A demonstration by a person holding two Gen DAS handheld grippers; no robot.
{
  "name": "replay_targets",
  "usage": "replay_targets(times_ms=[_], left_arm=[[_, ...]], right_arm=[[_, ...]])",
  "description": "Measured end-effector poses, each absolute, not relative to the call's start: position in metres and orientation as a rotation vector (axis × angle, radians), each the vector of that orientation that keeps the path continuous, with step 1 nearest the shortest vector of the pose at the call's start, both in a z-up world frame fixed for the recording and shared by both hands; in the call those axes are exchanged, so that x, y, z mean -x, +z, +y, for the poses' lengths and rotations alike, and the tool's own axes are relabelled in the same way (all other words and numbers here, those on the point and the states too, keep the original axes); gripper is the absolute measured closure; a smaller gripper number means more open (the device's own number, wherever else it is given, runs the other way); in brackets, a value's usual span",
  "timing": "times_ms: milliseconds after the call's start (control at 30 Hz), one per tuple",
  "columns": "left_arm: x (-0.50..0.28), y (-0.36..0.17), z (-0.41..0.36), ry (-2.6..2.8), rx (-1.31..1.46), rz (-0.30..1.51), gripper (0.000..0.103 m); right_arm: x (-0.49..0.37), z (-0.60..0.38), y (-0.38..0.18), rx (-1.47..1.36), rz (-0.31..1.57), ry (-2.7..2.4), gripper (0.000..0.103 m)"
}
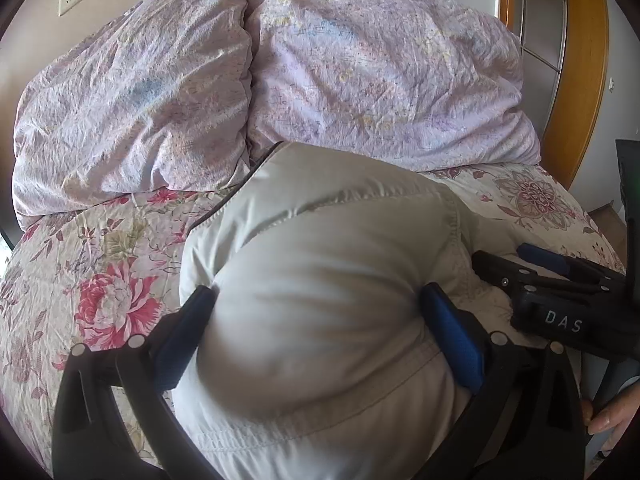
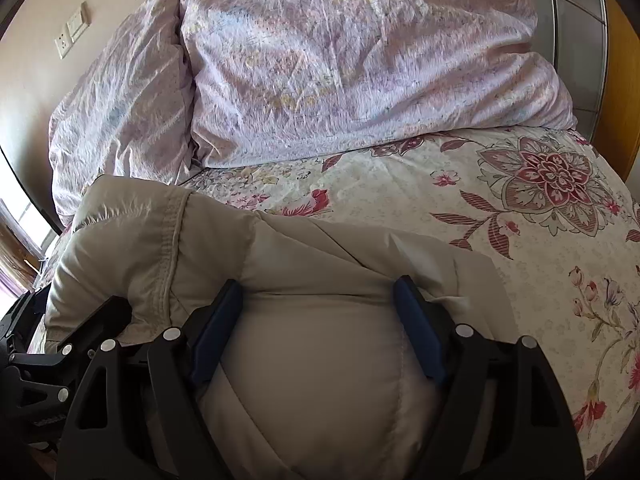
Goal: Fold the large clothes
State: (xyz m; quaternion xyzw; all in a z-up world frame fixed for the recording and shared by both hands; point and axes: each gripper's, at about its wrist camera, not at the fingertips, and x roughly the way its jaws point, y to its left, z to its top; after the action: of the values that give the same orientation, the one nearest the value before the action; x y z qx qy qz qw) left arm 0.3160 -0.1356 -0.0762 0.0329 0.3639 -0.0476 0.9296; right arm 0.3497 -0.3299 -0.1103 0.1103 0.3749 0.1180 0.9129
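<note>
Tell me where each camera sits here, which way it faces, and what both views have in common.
Left wrist: on the left gripper, looking down across the puffy beige jacket; the right gripper and a hand show at right.
Right wrist: on the right gripper, facing likewise; part of the left gripper shows at left.
Shared: the jacket, floral bedspread, lilac duvet.

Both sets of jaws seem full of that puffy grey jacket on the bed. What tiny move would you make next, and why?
Probably lower it gently onto the floral bedspread. Both grippers squeeze the bunched puffy jacket, bulging between the blue pads.
</note>
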Motion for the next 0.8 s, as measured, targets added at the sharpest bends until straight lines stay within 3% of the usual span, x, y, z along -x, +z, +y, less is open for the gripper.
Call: replay_targets(times_ms=[567,800], left_arm=[[-0.322,-0.073,-0.142,-0.053,-0.129,0.759,0.002],[-0.293,-0.050,-0.120,-0.086,-0.111,0.731,0.002]], right_arm=[[-0.356,-0.328,-0.105,-0.197,0.774,0.204,0.024],[-0.289,-0.344,-0.083,-0.203,0.665,0.209,0.024]])
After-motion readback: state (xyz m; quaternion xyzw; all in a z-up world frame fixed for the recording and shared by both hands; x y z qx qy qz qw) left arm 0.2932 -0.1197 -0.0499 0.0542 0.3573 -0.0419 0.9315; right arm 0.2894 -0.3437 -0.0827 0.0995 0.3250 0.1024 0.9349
